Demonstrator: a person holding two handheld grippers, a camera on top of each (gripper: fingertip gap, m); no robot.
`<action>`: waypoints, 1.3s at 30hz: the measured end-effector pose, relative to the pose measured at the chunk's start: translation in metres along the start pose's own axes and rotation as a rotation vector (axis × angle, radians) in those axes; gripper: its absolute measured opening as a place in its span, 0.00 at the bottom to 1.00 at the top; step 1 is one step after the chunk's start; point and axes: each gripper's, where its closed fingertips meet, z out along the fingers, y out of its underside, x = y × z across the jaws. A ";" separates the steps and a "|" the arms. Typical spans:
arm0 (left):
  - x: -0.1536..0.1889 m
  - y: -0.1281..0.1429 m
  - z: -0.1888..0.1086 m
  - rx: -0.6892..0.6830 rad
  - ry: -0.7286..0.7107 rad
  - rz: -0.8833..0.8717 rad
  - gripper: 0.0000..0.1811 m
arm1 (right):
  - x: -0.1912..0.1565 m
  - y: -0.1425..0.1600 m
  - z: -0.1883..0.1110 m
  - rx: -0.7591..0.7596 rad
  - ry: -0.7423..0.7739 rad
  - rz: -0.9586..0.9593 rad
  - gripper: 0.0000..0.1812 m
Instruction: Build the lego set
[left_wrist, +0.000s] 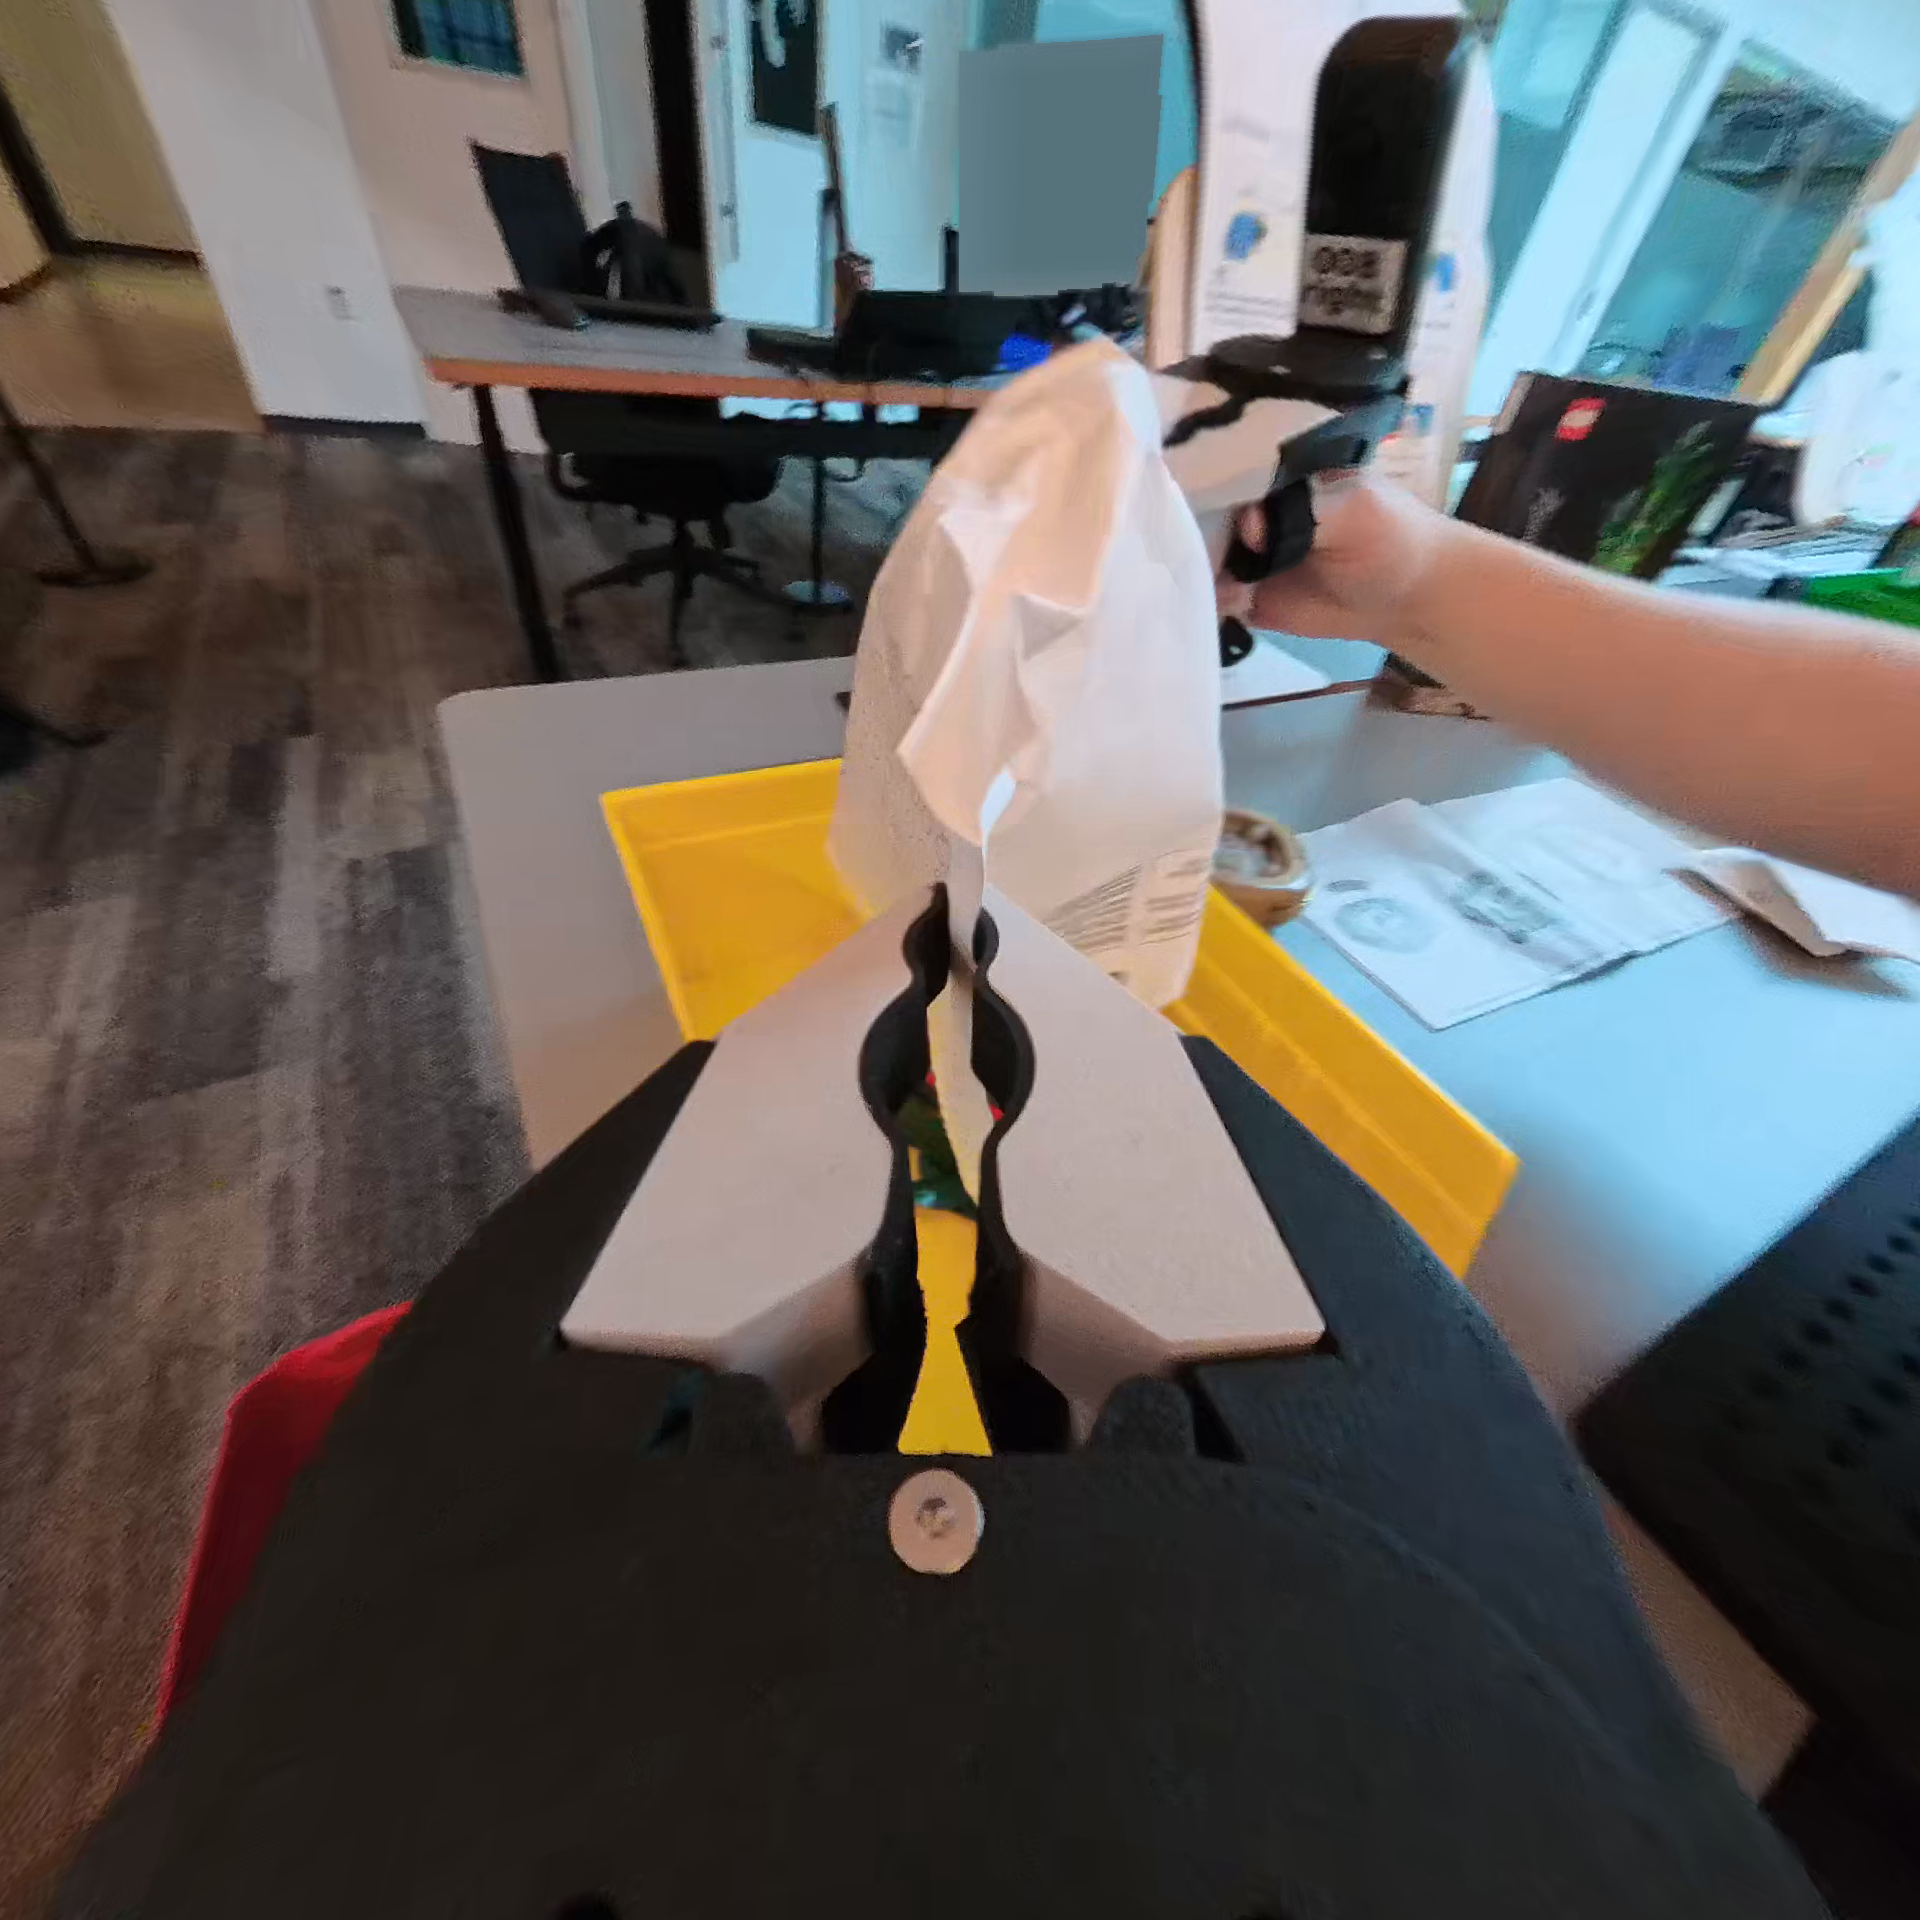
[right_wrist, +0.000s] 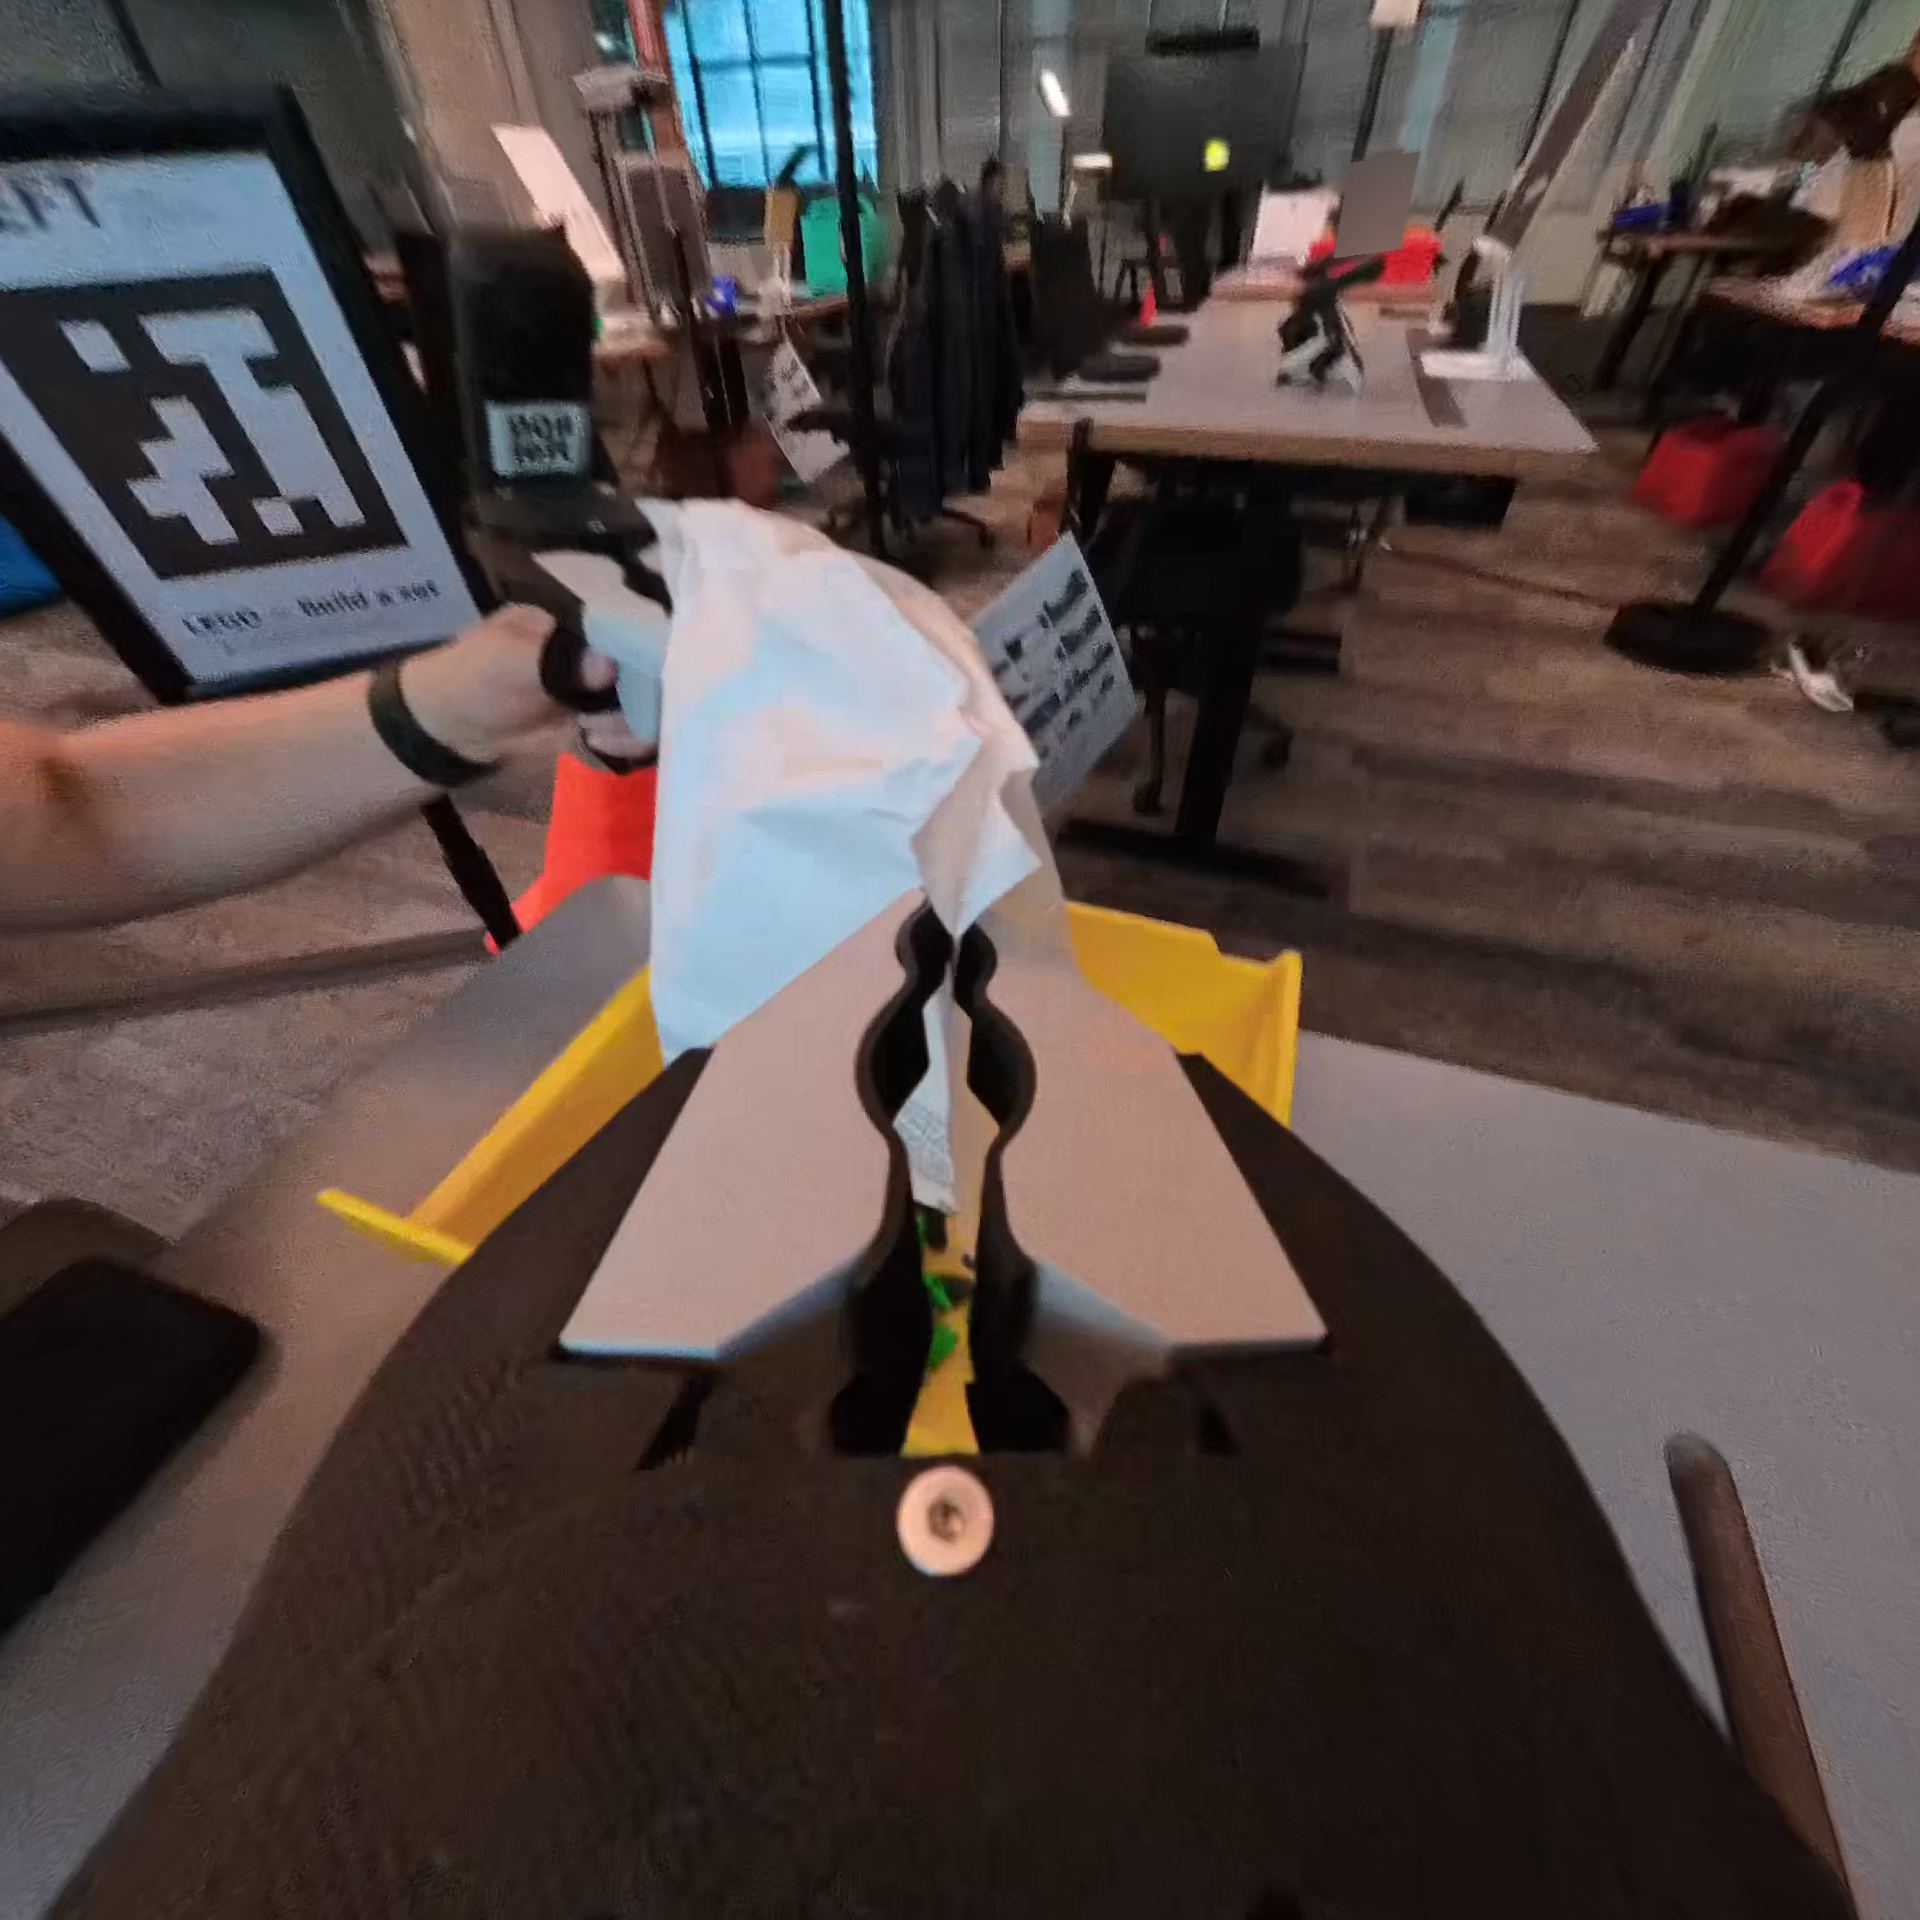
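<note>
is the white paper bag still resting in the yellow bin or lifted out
Lifted: the white paper bag hangs above the yellow bin, pinched by the left claw and right claw.

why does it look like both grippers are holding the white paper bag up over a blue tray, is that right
Nearly. Both the left gripper and the right gripper are shut on the white paper bag, holding it up, but the tray beneath it is yellow, not blue. The left wrist view shows this clearly, and the right wrist view shows the same yellow tray.
</note>
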 end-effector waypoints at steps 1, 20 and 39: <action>-0.004 0.005 0.001 -0.028 -0.016 0.003 0.00 | 0.004 0.024 0.005 -0.121 0.009 0.022 0.00; 0.040 -0.081 -0.005 -0.186 0.276 -0.307 0.00 | -0.019 -0.053 -0.054 -0.160 0.003 0.388 0.00; 0.109 -0.136 0.035 -0.068 0.524 -0.419 0.00 | -0.058 -0.105 -0.157 -0.006 -0.007 0.706 0.00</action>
